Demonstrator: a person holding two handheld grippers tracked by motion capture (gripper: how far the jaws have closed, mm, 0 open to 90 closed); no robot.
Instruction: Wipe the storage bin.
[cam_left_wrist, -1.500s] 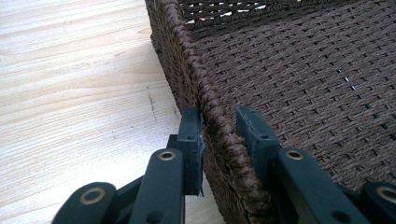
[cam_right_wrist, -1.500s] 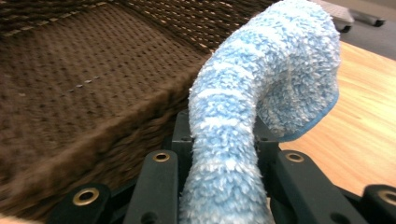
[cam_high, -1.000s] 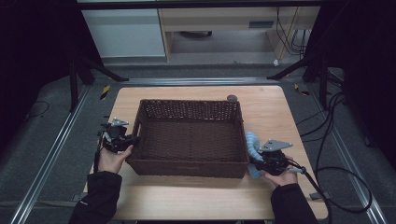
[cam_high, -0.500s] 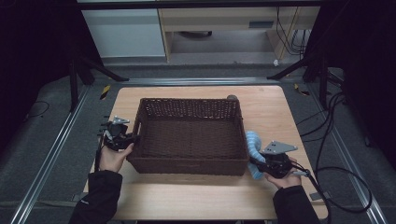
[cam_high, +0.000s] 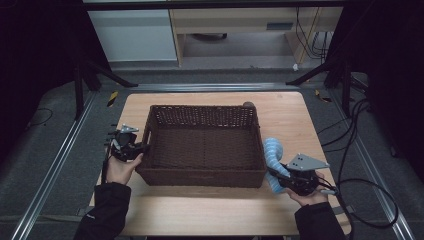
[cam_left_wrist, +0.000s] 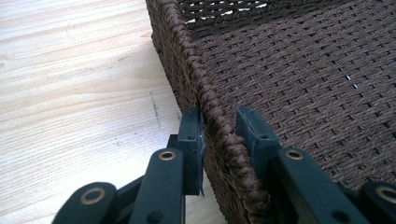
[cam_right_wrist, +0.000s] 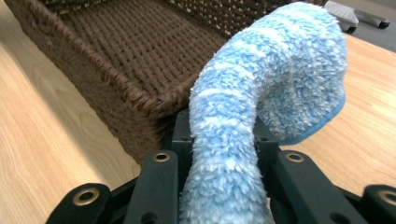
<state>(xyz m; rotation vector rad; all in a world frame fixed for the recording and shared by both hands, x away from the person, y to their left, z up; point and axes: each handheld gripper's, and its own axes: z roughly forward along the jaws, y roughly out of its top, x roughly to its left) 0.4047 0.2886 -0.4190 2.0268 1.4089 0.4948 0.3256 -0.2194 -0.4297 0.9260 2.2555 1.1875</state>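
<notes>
Jaws of right gripper (cam_right_wrist: 223, 140) clamping blue sock (cam_right_wrist: 261, 93), left gripper (cam_left_wrist: 219, 135) pinching basket (cam_left_wrist: 205, 88) rim

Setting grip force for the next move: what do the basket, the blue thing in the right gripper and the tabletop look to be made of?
Basket: dark brown woven wicker or paper cord, matte; braided rim, open weave in the far wall.
Blue sock: fluffy fleece-like fabric in light and darker blue stripes; it bends limply, so soft.
Table: pale wood or wood-look laminate, smooth, with visible grain and faint scuffs.
</notes>
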